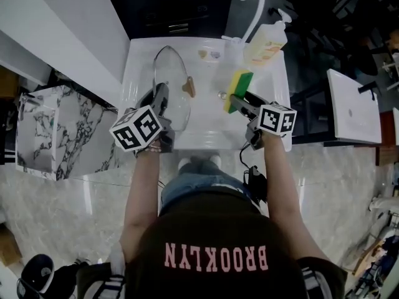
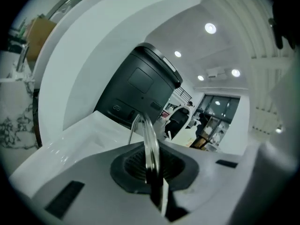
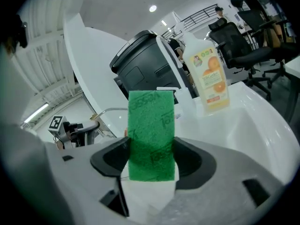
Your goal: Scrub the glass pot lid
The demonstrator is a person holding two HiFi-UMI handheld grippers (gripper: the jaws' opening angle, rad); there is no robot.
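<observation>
Fingers [image 3: 110,161] grip glass lid [image 1: 168,73] and green sponge [image 3: 151,135]; shirt [image 1: 215,229] reads BROOKLYN.

the middle of the sink [image 1: 206,143] is lying open between the glass lid [image 1: 171,83] and the sponge [image 1: 239,87], leaving a lane down to the drain [image 1: 222,94]. the lid, clamped by its rim in the left hand-held gripper [image 1: 161,97], is filling the basin's left half. the sponge, pinched in the right hand-held gripper [image 1: 240,102], is taking up the right side. the faucet [image 1: 254,5] and soap bottle [image 1: 267,42] are crowding the rear right corner.
</observation>
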